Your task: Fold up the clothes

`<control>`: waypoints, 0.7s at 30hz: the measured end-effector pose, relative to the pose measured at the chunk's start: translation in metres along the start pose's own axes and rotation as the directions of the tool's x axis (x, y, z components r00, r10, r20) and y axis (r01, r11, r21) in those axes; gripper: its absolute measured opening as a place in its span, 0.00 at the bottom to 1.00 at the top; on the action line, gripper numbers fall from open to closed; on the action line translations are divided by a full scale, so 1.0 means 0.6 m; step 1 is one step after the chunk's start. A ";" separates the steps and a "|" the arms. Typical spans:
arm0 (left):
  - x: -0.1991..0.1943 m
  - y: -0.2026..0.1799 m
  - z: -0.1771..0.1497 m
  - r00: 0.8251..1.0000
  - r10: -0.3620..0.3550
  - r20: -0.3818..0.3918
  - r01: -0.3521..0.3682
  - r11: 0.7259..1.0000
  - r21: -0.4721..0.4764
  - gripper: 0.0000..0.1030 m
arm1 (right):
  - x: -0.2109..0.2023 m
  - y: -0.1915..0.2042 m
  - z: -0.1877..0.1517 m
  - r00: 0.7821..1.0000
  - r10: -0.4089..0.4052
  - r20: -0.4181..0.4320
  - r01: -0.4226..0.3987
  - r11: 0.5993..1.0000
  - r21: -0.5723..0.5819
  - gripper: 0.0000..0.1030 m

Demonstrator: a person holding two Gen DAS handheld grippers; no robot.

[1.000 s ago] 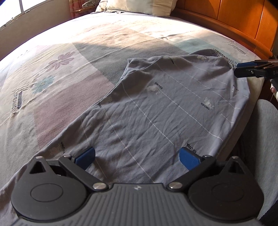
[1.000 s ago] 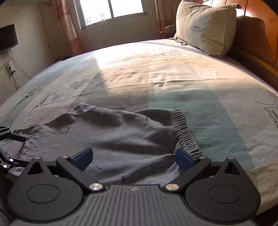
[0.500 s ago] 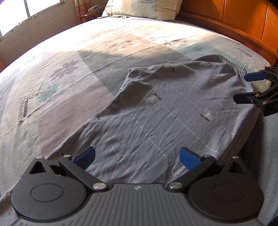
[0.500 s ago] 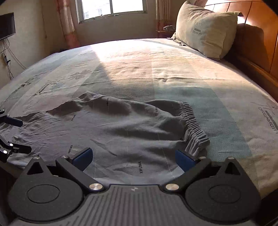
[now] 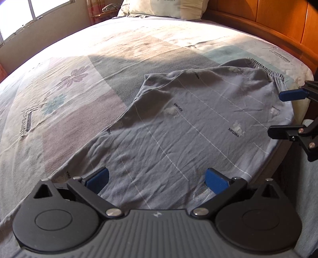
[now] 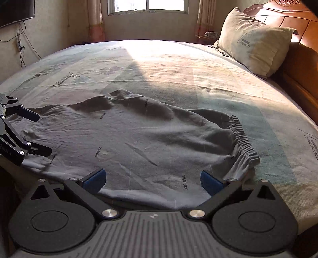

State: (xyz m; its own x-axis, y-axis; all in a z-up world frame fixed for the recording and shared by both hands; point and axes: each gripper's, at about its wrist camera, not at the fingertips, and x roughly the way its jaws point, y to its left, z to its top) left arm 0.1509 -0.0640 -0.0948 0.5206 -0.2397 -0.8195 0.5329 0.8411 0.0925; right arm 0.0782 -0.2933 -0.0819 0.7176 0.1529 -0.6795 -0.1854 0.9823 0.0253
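Note:
A pair of grey trousers (image 5: 178, 127) with thin white lines and an elastic waistband (image 6: 243, 142) lies flat along the near edge of the bed. My left gripper (image 5: 157, 178) hovers open over the leg end, nothing between its blue pads. My right gripper (image 6: 153, 179) is open above the near edge of the trousers by the waistband, holding nothing. The right gripper (image 5: 282, 113) shows at the right edge of the left wrist view. In the right wrist view the left gripper (image 6: 37, 135) appears at the left edge.
A bed sheet (image 5: 65, 95) with flower prints covers the large bed. A pillow (image 6: 254, 47) leans on the wooden headboard (image 5: 282, 21) at the far right. A window (image 6: 147, 6) is at the back, a wall screen (image 6: 15, 9) at the left.
Both grippers have drawn back and up from the trousers. The right gripper, shut a second ago at the waistband, is now open and clear of the cloth.

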 end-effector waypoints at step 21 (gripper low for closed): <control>0.129 0.047 0.218 0.898 -0.439 0.017 0.424 0.856 -0.294 0.99 | 0.027 -0.003 -0.039 0.993 0.114 0.021 -0.114 0.993 0.022 1.00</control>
State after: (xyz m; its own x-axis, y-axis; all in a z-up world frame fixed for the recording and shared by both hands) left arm 0.2934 -0.1223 -0.0815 0.2445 -0.5928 -0.7673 0.4811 0.7612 -0.4348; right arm 0.0743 -0.2955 -0.1102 0.7055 0.2661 -0.6569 -0.2517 0.9605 0.1187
